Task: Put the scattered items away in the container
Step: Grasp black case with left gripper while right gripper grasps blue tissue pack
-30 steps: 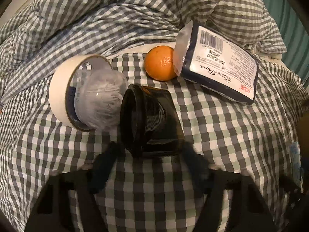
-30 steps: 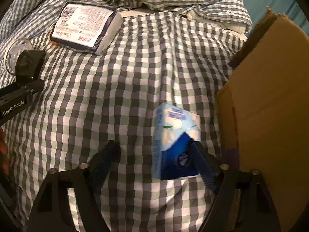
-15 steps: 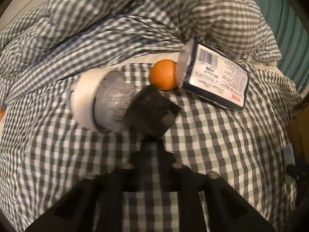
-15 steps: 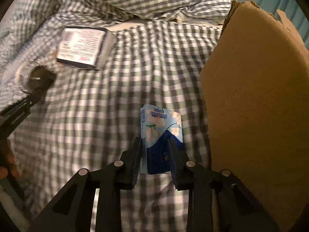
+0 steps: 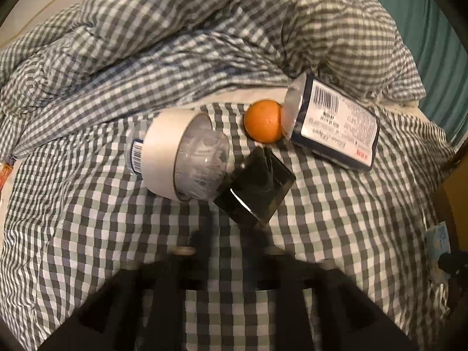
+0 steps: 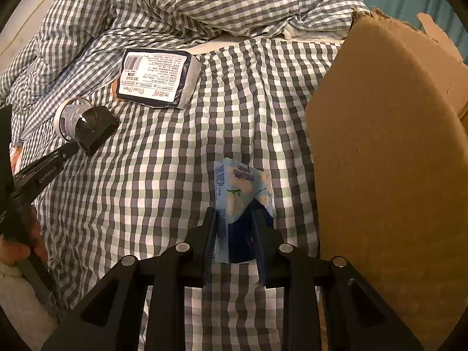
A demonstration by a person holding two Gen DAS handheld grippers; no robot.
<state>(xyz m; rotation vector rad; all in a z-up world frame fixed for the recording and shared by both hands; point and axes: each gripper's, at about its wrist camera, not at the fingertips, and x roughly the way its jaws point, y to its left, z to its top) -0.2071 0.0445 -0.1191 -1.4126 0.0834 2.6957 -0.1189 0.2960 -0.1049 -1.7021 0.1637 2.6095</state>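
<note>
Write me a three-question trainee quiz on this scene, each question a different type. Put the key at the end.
1. True or false: the orange touches the navy pack.
2. What is the right gripper shut on? A) the orange B) the blue pack C) the navy pack
3. Fill in: in the right wrist view, the box stands to the ___ of the blue pack.

Key: 1 true; 2 B; 3 right.
</note>
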